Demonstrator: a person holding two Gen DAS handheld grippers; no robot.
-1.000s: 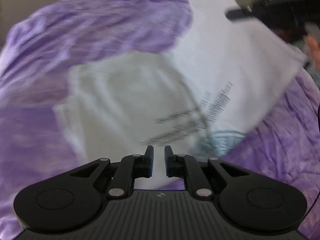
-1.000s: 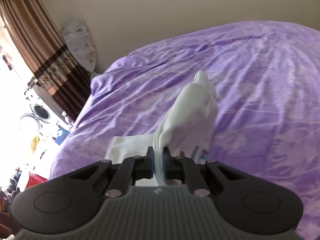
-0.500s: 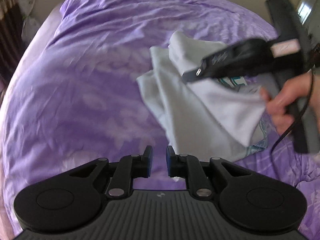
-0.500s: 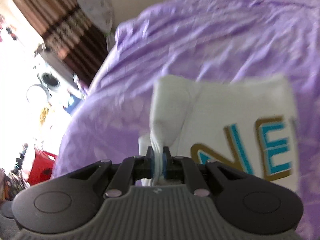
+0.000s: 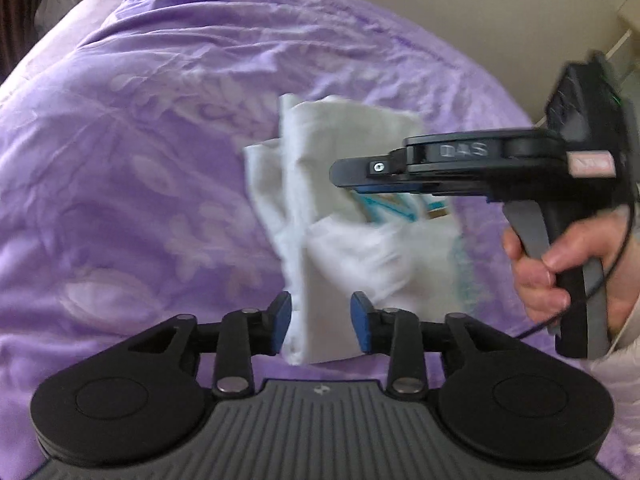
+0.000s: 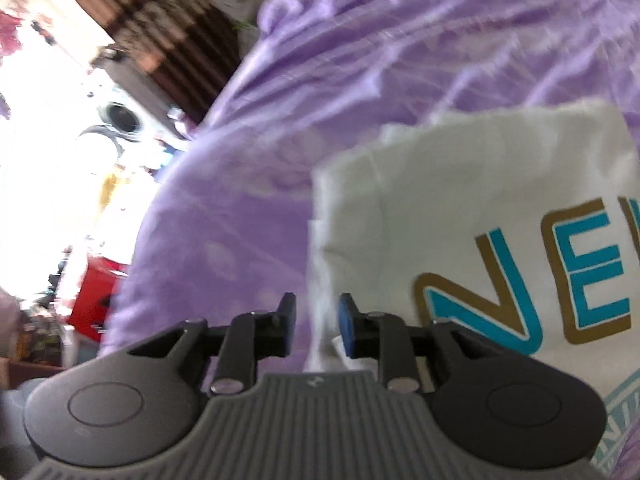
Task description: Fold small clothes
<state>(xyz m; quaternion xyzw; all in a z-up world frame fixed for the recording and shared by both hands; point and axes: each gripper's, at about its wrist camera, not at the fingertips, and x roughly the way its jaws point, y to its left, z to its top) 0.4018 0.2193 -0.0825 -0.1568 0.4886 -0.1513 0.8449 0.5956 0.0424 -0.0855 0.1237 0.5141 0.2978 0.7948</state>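
Note:
A white T-shirt (image 5: 344, 140) with teal and gold letters (image 6: 480, 208) lies folded over on the purple bedspread (image 5: 140, 140). In the left wrist view my left gripper (image 5: 320, 316) sits at the shirt's near edge. Its jaws are opening, and a strip of cloth lies loose between them. My right gripper (image 6: 318, 312) is at the shirt's left edge; its jaws are opening too, and a fold of cloth stands between the pads without being pinched. From the left wrist view the right gripper (image 5: 344, 176) hovers side-on over the shirt, held by a person's hand (image 5: 560, 264).
The purple bedspread (image 6: 400, 40) spreads around the shirt on all sides. Past the bed's left edge are a brown curtain (image 6: 152, 20), a washing machine (image 6: 120, 118) and a red box (image 6: 96, 304). A beige wall (image 5: 480, 12) backs the bed.
Both grippers' jaws have parted and let go of the shirt, which each held pinched a moment ago. The right gripper came down with the cloth, and the shirt now lies doubled over on the bed.

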